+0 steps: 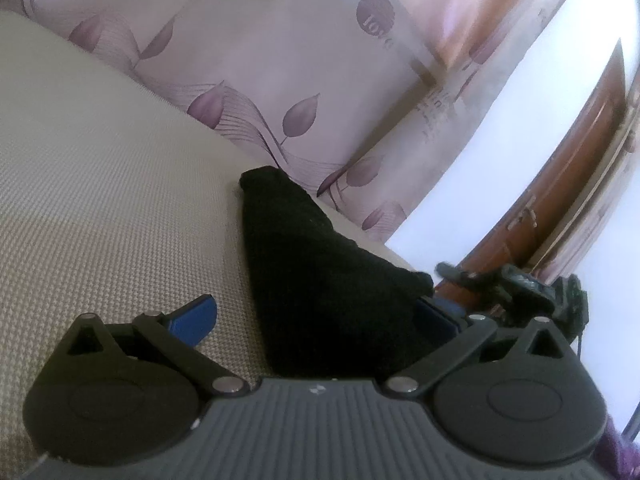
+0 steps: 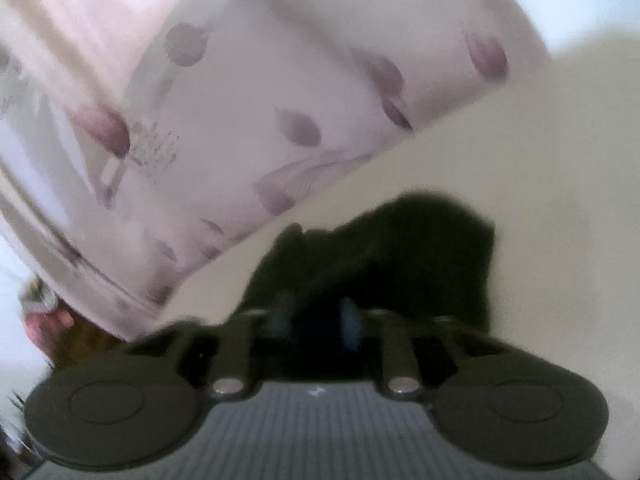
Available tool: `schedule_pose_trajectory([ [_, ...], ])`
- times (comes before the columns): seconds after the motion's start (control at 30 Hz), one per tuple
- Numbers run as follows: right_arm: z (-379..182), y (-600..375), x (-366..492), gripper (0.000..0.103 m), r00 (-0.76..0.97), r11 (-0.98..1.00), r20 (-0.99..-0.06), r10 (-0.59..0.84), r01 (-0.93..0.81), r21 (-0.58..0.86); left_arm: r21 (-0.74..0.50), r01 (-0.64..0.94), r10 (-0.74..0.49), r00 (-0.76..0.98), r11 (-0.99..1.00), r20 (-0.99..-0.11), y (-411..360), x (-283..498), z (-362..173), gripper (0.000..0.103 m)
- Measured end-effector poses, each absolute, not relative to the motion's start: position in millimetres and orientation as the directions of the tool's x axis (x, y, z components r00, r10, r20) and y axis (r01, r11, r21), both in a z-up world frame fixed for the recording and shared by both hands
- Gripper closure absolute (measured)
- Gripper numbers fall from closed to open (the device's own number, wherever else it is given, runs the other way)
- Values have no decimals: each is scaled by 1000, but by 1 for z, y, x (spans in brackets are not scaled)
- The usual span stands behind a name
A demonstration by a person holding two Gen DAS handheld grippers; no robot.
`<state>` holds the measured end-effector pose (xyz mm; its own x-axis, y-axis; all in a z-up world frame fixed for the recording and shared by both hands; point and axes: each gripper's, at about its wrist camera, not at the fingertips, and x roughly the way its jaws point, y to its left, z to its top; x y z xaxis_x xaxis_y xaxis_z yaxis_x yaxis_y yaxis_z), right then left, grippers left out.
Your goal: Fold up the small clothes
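A small black garment lies bunched on a beige woven surface, running from close in front of me toward the far edge. My left gripper is open wide. Its left blue pad rests on bare surface, and the right pad is half hidden behind the cloth, which lies loose between them. In the blurred right wrist view, the garment sits just ahead of my right gripper. Its fingers stand partly apart with dark cloth between them, and no pressing grip shows.
A pale curtain with purple leaves hangs just behind the surface's far edge. A brown wooden door stands to the right. A dark piece of gear sits beyond the garment's right end.
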<state>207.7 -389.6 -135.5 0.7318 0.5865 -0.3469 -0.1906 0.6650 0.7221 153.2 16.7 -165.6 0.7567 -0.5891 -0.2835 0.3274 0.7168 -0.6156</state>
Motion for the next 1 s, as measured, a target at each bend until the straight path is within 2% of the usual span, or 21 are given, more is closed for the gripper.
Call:
schedule_pose_trajectory([
  [0.03,-138,-388,206,28,737,654,-339,584,-180,735,-619,324,-590,755,715,-286,18,154,-166,0],
  [0.07,-139,-386,203,24,738,648,-336,585,-176,741,-623,322,-592,753,713,-287,18,155,-167,0],
  [0.2,-143,-365,200,25,707,650,-367,604,-172,740,-623,327,-596,750,711,-288,18,155,-168,0],
  [0.27,-144,-350,205,24,691,710,-459,558,-112,695,-622,327,-596,750,712,-288,18,155,-168,0],
  [0.37,-144,-335,208,26,680,710,-447,580,-155,687,-625,323,-595,751,711,-288,18,155,-169,0],
  [0.4,-143,-327,210,40,686,729,-454,569,-166,664,-625,322,-594,751,711,-289,18,155,-169,0],
  [0.43,-142,-322,212,68,686,746,-462,561,-177,642,-623,321,-593,751,713,-290,18,155,-169,0],
  [0.47,-142,-317,217,80,678,755,-475,561,-183,630,-622,322,-592,752,714,-290,18,155,-169,0],
  [0.53,-138,-313,217,89,695,771,-462,551,-214,599,-621,318,-588,755,716,-291,18,154,-169,0],
  [0.7,-101,-336,201,89,772,850,-422,475,-280,445,-623,314,-585,757,716,-290,19,155,-169,0],
  [0.87,-91,-372,197,89,789,893,-456,412,-251,373,-621,315,-585,756,718,-293,18,156,-169,0],
  [1.0,-123,-390,207,87,741,862,-490,459,-240,446,-618,314,-584,755,720,-297,18,158,-169,0],
])
